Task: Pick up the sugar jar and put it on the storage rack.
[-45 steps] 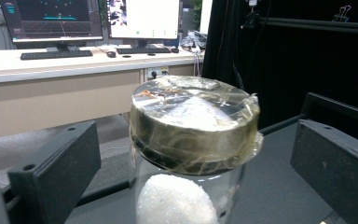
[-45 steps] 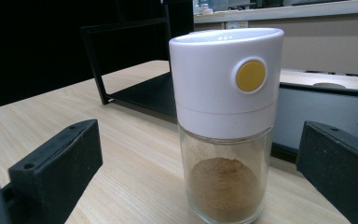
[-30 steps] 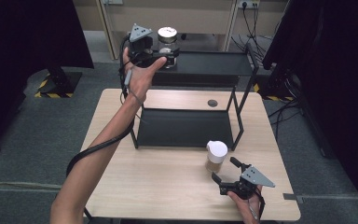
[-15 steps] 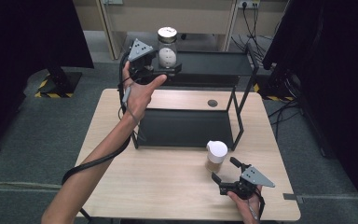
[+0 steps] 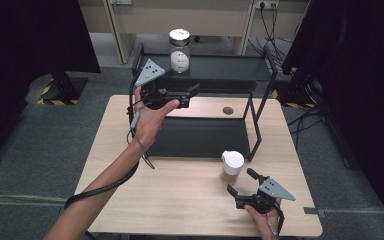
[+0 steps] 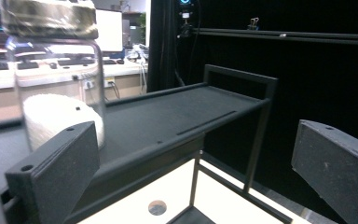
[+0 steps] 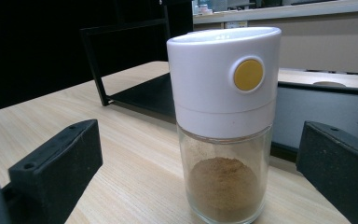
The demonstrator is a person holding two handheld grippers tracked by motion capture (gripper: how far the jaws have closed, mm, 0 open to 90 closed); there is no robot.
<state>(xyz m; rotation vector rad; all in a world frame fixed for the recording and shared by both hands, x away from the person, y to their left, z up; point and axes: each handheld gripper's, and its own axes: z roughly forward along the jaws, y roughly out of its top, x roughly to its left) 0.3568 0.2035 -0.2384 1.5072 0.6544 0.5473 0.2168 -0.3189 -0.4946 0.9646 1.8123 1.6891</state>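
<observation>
A clear jar (image 5: 180,50) with a silver lid and a white ball inside stands on the top shelf of the black rack (image 5: 230,67). My left gripper (image 5: 191,96) is open in the air in front of and below that shelf, holding nothing. In the left gripper view the jar (image 6: 56,93) rises beyond the left jaw, outside the open gripper (image 6: 191,135). A spice jar (image 5: 231,167) with a white cap and brown powder stands on the table. My right gripper (image 5: 240,181) is open just in front of it. In the right gripper view the spice jar (image 7: 226,126) stands between the spread jaws, untouched.
The rack's lower shelf (image 5: 200,137) lies on the wooden table (image 5: 130,195). A small dark round spot (image 5: 227,110) shows on the tabletop behind it. Dark curtains flank both sides, and cables lie on the floor at the right.
My left gripper has let go of the silver-lidded jar, left it standing on the top shelf, and drawn back and down toward the person. The right gripper has stayed put.
</observation>
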